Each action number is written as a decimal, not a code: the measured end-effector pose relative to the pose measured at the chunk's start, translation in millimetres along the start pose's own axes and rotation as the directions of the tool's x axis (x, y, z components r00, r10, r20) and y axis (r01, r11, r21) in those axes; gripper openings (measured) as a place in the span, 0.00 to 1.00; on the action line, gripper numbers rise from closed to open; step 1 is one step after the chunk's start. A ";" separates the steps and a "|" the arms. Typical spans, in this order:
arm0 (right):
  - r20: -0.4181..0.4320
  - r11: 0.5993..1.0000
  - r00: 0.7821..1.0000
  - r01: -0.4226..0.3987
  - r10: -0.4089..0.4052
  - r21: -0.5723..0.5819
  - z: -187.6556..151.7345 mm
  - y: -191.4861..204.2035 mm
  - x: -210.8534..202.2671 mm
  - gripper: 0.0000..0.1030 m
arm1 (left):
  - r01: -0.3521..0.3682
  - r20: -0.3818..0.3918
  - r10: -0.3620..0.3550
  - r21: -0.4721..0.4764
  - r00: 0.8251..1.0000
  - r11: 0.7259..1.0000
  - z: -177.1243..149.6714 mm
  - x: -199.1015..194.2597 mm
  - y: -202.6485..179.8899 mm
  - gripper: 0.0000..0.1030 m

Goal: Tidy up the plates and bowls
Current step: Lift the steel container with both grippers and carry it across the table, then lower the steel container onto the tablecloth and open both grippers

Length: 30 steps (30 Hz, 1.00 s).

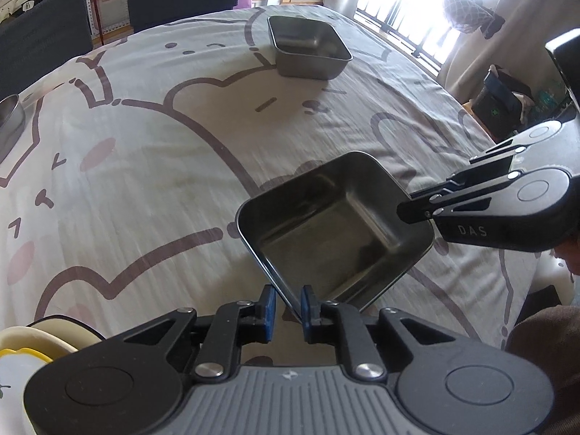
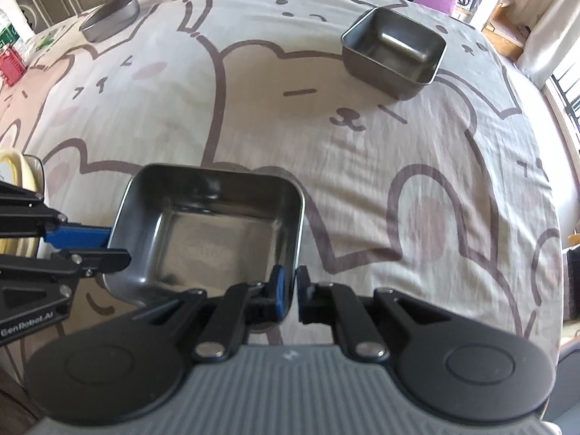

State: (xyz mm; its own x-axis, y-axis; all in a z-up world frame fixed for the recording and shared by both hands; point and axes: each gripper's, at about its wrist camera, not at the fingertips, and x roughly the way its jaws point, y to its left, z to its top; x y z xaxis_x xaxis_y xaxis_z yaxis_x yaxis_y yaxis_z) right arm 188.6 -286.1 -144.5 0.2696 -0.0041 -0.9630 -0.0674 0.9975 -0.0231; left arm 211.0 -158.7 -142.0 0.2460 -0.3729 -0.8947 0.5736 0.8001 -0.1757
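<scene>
Bear-print tablecloth (image 2: 275, 137) under empty square tin (image 2: 210, 232), rim pinched by both jaws.

A square steel bowl (image 2: 208, 232) is tilted and empty; a second square bowl (image 2: 395, 49) stands upright far behind it, a round steel dish (image 2: 108, 21) far behind-left.

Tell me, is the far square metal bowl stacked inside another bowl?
No. The far square bowl sits alone on the tablecloth, nothing under or inside it.
</scene>
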 end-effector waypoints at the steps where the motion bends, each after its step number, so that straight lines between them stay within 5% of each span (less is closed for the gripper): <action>1: -0.004 1.000 1.000 0.001 -0.001 0.000 0.1 0.3 0.3 0.09 | 0.001 -0.001 -0.001 0.001 1.000 1.000 0.0 0.1 0.0 0.15; 10: -0.025 1.000 1.000 -0.006 0.006 -0.007 2.4 -1.7 8.0 0.15 | -0.002 0.001 0.002 0.001 1.000 1.000 -0.9 0.8 2.2 0.17; 18: -0.025 1.000 1.000 -0.011 0.011 0.016 0.7 -4.3 6.6 0.22 | -0.026 -0.002 0.026 -0.019 1.000 0.999 -2.4 0.3 9.0 0.39; 30: 0.049 0.999 0.998 -0.032 0.031 0.031 -6.9 -7.2 -18.1 0.73 | -0.007 0.037 0.008 -0.030 0.999 1.000 -2.1 -16.5 11.3 0.75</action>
State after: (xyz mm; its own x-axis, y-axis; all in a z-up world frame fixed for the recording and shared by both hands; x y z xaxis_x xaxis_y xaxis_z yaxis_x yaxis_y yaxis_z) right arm 177.6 -293.7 -128.7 0.3142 0.0302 -0.9489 -0.0462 0.9988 0.0165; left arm 211.8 -142.5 -130.1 0.2798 -0.3836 -0.8801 0.5481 0.8165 -0.1817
